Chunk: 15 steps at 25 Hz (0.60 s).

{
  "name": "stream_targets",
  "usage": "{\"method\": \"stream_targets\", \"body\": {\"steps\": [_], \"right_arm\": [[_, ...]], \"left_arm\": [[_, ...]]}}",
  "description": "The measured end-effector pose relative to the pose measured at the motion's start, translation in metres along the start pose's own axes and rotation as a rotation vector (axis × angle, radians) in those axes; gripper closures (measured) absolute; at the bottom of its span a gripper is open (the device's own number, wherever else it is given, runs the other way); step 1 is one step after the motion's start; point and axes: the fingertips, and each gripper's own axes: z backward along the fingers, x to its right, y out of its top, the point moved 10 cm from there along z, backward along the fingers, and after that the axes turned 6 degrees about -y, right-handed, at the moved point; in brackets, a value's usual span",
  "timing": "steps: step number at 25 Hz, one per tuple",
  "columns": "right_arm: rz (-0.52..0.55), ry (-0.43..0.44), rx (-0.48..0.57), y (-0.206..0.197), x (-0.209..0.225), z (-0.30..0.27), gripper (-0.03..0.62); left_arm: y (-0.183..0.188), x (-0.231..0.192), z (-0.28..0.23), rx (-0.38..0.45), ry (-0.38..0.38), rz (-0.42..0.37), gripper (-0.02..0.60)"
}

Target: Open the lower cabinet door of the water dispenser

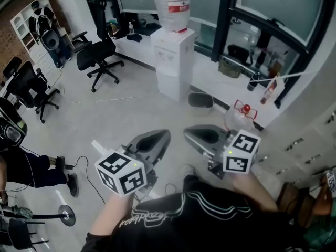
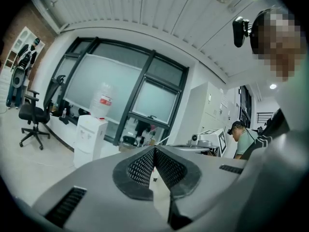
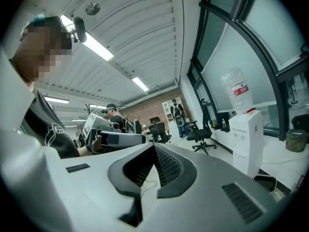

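A white water dispenser [image 1: 173, 54] stands by the window wall with a clear bottle [image 1: 171, 4] on top; its lower cabinet door [image 1: 169, 84] looks closed. It also shows as the dispenser [image 2: 89, 138] at the left of the left gripper view and the dispenser [image 3: 247, 140] at the right of the right gripper view. Both grippers hang close to my body, well short of it across open floor. The left gripper [image 1: 166, 134] [image 2: 154, 151] is shut on nothing. The right gripper [image 1: 187, 132] [image 3: 154, 149] is also shut and holds nothing.
Black office chairs [image 1: 101, 51] [image 1: 32, 88] stand to the left. A grey bin [image 1: 201, 100] lies beside the dispenser, and a spare water bottle [image 1: 239, 117] sits to its right. Cables cross the floor, a stanchion base [image 1: 65, 214] is near left, and people stand at both sides.
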Motion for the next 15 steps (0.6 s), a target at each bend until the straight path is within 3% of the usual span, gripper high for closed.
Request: {"method": "stream_targets", "body": {"steps": [7,15], "right_arm": [[-0.025,-0.01,0.006,0.003,0.024,-0.008,0.582],[-0.065,-0.031,0.005,-0.001,0.089,-0.032,0.582]], "left_arm": [[0.008,-0.023,-0.012,0.005,0.004,0.004,0.581],[0.008,-0.077,-0.054,-0.026,0.012,0.045,0.581]]}}
